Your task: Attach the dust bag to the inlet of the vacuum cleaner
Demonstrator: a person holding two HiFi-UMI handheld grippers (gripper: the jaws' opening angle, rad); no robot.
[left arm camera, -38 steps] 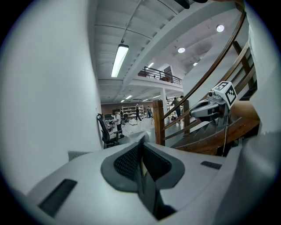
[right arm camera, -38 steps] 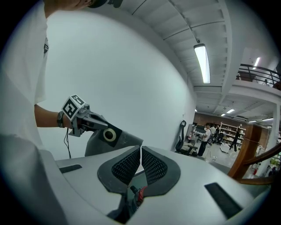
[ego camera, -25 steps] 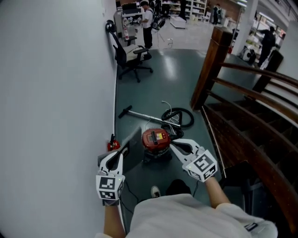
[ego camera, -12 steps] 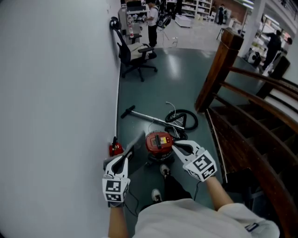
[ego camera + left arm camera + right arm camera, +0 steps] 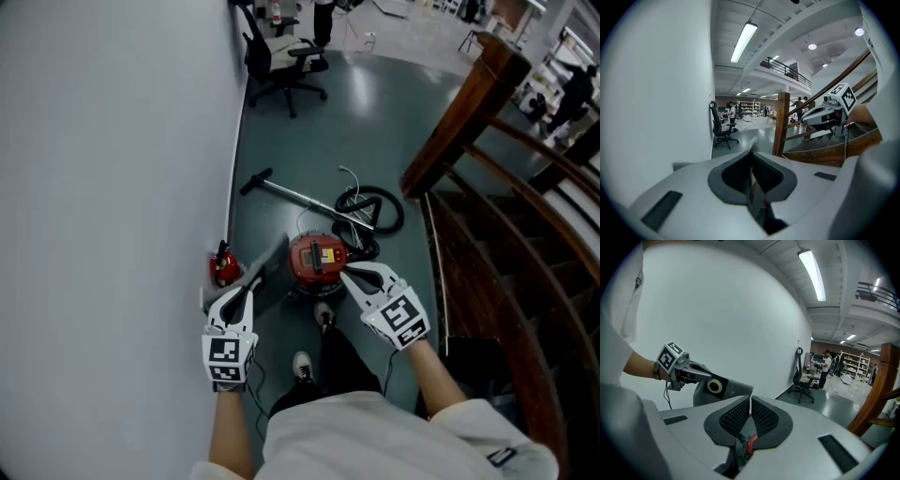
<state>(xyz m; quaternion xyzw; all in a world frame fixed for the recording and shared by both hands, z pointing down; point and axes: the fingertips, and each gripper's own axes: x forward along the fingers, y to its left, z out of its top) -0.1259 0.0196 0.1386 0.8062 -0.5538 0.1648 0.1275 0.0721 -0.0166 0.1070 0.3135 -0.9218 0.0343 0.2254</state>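
- My left tongs (image 5: 247, 296) are clamped on the edge of the grey dust bag (image 5: 270, 281). I judge this grip leaves its round opening free.
- My right tongs (image 5: 347, 273) are pressed together on nothing, spare for steadying.
- The bag hangs just left of the red vacuum cleaner (image 5: 314, 258), which stands on the floor past my shoe (image 5: 323, 316). I cannot make out its inlet.
- Beyond lie the coiled hose (image 5: 375, 208) and tube (image 5: 281, 192).
- The wall (image 5: 112, 187) and stair rail (image 5: 469, 112) hem me in.
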